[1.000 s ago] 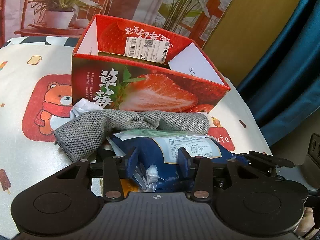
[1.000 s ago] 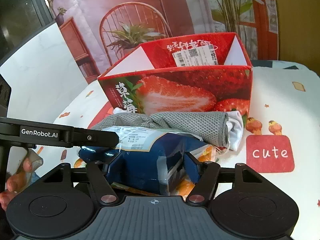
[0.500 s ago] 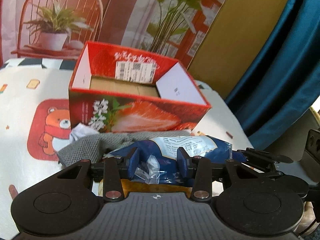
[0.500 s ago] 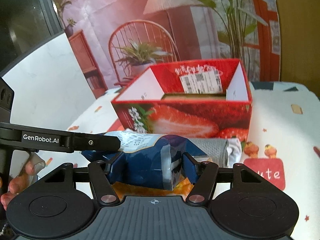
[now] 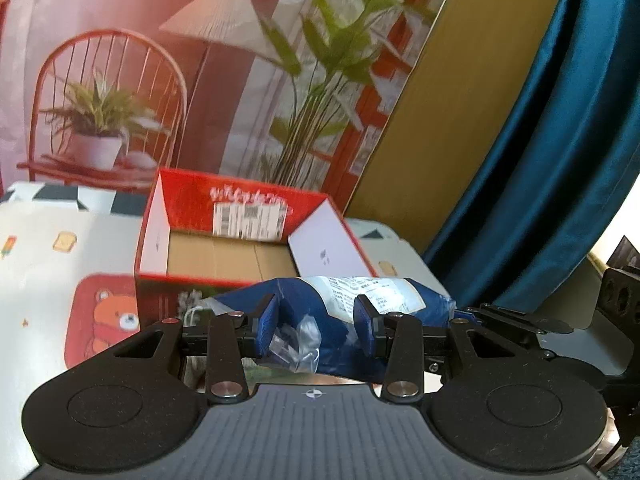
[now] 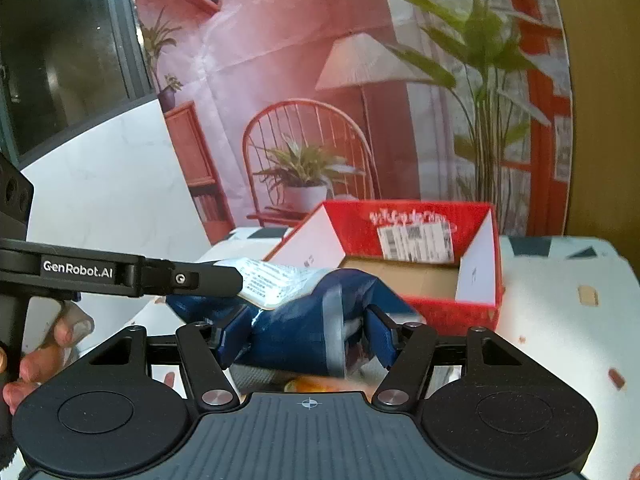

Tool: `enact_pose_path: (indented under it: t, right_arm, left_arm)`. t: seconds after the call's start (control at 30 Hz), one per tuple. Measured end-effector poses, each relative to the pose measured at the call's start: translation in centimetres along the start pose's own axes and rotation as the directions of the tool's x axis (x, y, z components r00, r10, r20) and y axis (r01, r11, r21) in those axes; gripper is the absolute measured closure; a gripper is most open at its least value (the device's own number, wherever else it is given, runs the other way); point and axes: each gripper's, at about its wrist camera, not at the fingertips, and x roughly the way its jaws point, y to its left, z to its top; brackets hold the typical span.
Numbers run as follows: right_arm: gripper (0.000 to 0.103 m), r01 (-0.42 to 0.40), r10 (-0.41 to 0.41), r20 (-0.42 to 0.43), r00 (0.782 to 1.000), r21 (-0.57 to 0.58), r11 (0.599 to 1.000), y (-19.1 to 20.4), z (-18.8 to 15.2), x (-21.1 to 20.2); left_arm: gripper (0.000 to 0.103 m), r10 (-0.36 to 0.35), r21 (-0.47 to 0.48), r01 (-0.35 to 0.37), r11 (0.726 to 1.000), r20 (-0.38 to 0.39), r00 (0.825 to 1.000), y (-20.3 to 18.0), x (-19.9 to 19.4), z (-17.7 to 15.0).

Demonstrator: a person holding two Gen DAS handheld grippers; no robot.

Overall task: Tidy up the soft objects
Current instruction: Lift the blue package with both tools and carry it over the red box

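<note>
A soft blue snack bag [image 5: 320, 312] with a white printed label hangs in the air between both grippers. My left gripper [image 5: 316, 324] is shut on one end of it, and my right gripper [image 6: 308, 332] is shut on the other end of the blue bag [image 6: 296, 332]. Just beyond the bag stands the open red strawberry box [image 5: 192, 196], its brown cardboard floor bare. The same box [image 6: 408, 216] shows in the right wrist view, behind and to the right of the bag. The grey cloth lies hidden below the bag.
The table cover [image 5: 44, 264] has cartoon prints, with a red bear patch [image 5: 104, 320] at left. A teal curtain [image 5: 540, 160] hangs on the right. The left gripper's arm [image 6: 100, 272] and a hand [image 6: 44, 356] cross the left of the right wrist view.
Both grippers have risen together with the blue bag, lifting it off the grey cloth. The box now sits lower in view with its floor showing, and the cloth has dropped out of sight.
</note>
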Motion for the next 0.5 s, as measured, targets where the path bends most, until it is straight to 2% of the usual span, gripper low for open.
enact_pose_path:
  t: [0.23,0.37,0.5]
  right_arm:
    - [0.043,-0.004,0.006,0.027,1.000,-0.046,0.999,-0.1,2.3,0.8]
    - [0.043,0.008,-0.005,0.036,0.999,-0.096,0.995,-0.5,3.6,2.4]
    - [0.043,0.017,-0.013,0.028,1.000,-0.133,0.991,-1.7,5.2,4.9]
  left_arm:
    - [0.060,0.003,0.007,-0.003,1.000,0.037,0.999,0.3,0.7,2.0]
    - [0.060,0.005,0.036,-0.007,0.999,0.049,0.999,1.0,2.0,3.0]
    - [0.060,-0.001,0.025,0.000,1.000,0.052,0.999,2.3,3.6,4.6]
